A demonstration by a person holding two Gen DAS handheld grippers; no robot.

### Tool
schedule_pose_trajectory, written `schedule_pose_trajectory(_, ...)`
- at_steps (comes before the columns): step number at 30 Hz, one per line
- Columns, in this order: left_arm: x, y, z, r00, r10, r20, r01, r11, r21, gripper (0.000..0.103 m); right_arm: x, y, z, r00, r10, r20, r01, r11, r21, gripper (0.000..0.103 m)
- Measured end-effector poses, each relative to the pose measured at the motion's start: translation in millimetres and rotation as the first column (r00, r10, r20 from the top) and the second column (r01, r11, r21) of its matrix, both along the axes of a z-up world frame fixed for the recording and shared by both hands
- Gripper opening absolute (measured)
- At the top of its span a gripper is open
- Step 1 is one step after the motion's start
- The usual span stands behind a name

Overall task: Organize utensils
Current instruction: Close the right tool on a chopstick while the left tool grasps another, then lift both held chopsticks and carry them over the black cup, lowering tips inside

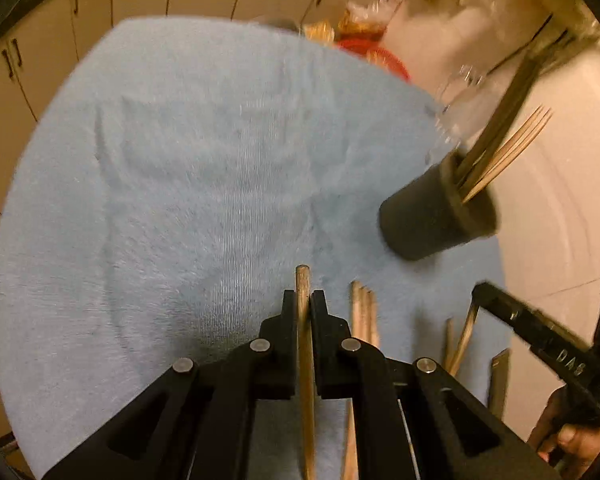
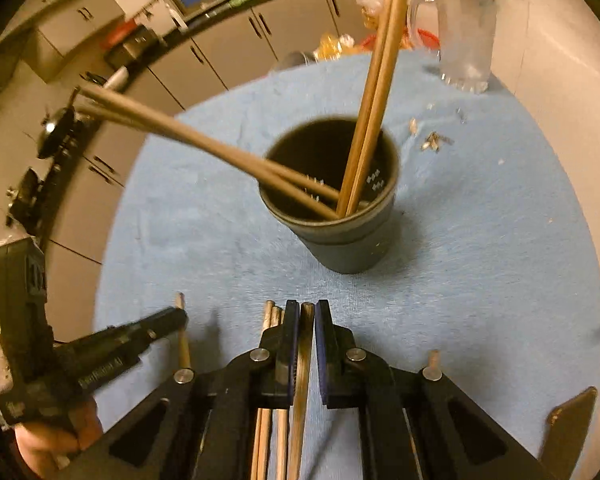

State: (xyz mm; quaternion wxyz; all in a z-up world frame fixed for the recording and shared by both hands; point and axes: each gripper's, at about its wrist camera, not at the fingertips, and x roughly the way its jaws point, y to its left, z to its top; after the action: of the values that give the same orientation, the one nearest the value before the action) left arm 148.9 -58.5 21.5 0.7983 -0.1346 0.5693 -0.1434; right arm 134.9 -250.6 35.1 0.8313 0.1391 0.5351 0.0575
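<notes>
Right wrist view: each gripper [image 2: 307, 314] is clamped on one chopstick [image 2: 305, 344]; either thin stick could pivot or slip short of the cup [image 2: 332, 216] ahead.

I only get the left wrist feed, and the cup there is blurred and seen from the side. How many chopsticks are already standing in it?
Observer: The right wrist view looks into the dark cup: two pairs of chopsticks, one leaning left, one standing near upright.
Operator: Is the right gripper holding anything? I see only its tip.
Observer: Yes, the right gripper is shut on a single chopstick.
Operator: Any loose ones near it?
Observer: A few chopsticks lie on the blue cloth just left of its fingers.
</notes>
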Motion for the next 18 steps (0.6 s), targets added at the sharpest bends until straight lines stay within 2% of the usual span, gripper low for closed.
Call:
schedule_pose_trajectory(8, -28.3, 19.2, 76.2, 0.986, 0.030, 0.166, -0.022, 0.999, -0.047, 0.006, -40.3, -18.3, 46.9, 0.995, -0.011, 0.102, 0.008, 1.000, 0.021, 0.009)
schedule_pose_trajectory(12, -46.0, 24.6, 95.5, 0.979, 0.039, 0.200, -0.026, 0.997, -0.071, 0.006, -55.3, -30.8, 62.6, 0.990, -0.028, 0.137, 0.024, 0.999, 0.028, 0.008)
schedule_pose_trajectory(18, -54.6, 15.6, 103.3, 0.973, 0.052, 0.224, -0.033, 0.995, -0.091, 0.006, -71.4, -50.9, 83.5, 0.984, -0.056, 0.169, 0.048, 0.997, 0.054, 0.008)
